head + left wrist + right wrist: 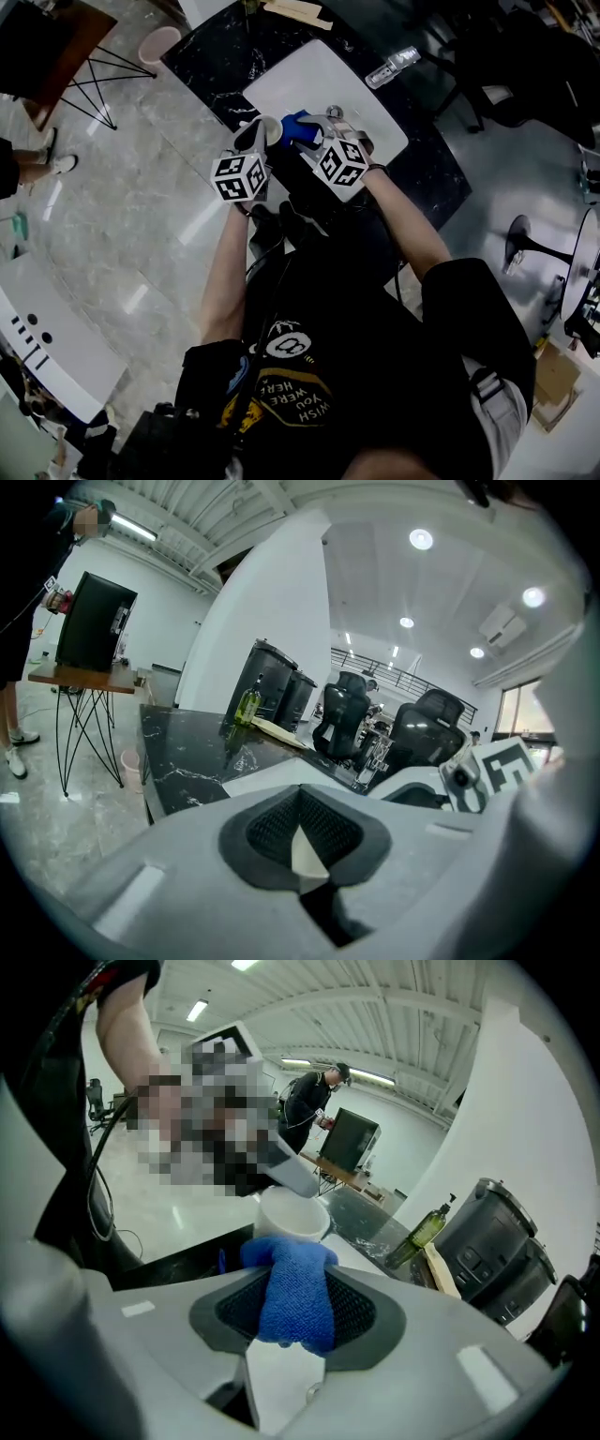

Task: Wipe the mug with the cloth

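Note:
The white mug (255, 134) is held up over the near edge of the table, mouth toward the right gripper view, where the mug (291, 1215) sits just beyond the jaws. My left gripper (249, 152) grips it; in the left gripper view only a white sliver shows between the closed pads of that gripper (302, 841). My right gripper (295, 1312) is shut on a blue cloth (292, 1288), whose free end rests against the mug's near rim. From above, the cloth (296, 127) lies between the mug and the right gripper (315, 141).
A white board (319, 80) lies on the black marble table (211, 56), with a plastic bottle (392, 66) at its right edge. A green pump bottle (427, 1225) and black appliances (492, 1241) stand at the far end. Office chairs (436, 724) and a pink bin (157, 42) surround the table.

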### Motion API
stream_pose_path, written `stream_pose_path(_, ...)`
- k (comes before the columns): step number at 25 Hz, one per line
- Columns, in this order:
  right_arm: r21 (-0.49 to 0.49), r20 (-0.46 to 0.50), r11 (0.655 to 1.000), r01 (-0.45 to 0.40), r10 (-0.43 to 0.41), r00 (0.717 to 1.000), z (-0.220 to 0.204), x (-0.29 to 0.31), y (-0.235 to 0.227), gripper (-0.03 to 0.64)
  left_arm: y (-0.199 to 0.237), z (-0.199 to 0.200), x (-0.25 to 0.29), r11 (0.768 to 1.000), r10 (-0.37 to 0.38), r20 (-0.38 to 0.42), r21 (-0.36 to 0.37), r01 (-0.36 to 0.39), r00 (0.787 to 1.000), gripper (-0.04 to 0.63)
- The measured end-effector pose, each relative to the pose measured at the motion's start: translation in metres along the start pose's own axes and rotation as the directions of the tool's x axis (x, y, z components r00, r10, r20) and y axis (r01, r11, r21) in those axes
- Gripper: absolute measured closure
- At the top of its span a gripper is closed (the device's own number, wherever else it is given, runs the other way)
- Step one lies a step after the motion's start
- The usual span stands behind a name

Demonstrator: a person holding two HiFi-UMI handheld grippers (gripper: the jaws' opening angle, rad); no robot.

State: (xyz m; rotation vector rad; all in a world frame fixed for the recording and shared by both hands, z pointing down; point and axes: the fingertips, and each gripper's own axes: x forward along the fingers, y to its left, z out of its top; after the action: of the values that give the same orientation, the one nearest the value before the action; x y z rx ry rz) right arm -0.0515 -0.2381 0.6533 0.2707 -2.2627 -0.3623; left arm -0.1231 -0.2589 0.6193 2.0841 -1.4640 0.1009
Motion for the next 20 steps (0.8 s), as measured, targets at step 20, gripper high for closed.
stream_pose_path(20, 0.490, 0.236, 0.862, -0.128, 0.010, 0.972, 0.026, -0.034, 0.062, 0.457, 0.001, -0.003, -0.042, 0.998, 0.056, 0.045, -0.004, -0.056, 0.997, 0.592)
